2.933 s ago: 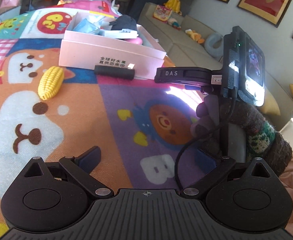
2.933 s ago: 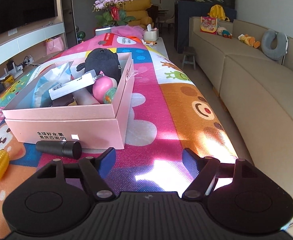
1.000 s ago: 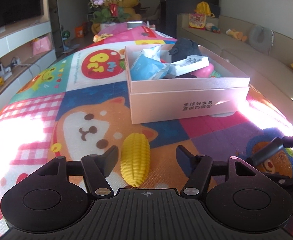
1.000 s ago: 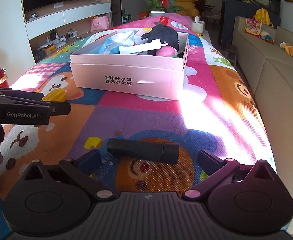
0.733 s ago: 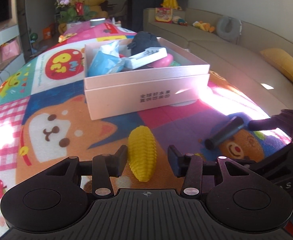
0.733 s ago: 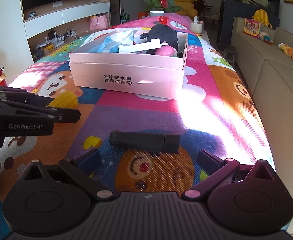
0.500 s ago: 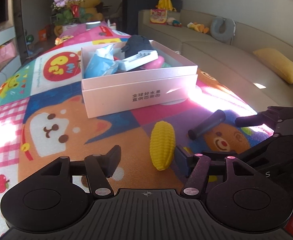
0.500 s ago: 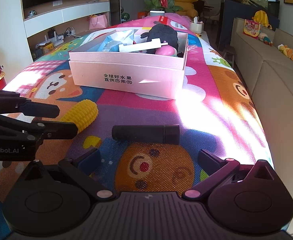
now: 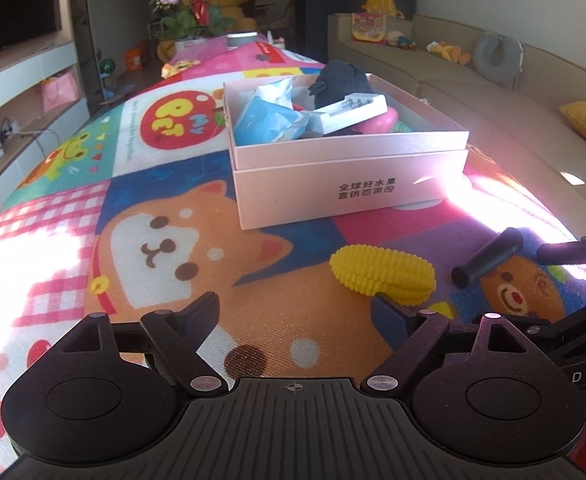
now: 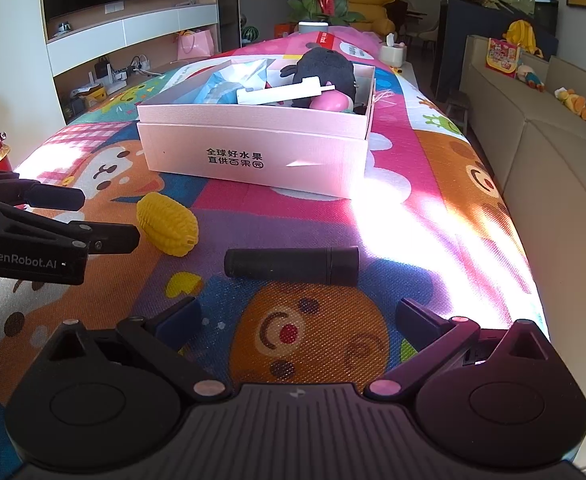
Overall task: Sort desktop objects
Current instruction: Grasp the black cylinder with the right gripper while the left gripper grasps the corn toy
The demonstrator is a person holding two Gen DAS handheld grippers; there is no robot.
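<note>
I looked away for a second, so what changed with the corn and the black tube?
The left gripper had closed on the toy corn, swung it toward the black tube, and has just been opening, letting it go. Tube, pink box and right gripper stayed put.

My left hand-held gripper (image 9: 295,316) is matt black plastic, ribbed along its base. The yellow corn (image 9: 383,274) looks like bumpy moulded plastic or rubber. The black cylinder (image 10: 292,264) has a smooth, dull finish. The pink box (image 10: 253,146) is matt card, and the printed mat (image 9: 165,264) shows a fine woven texture.
</note>
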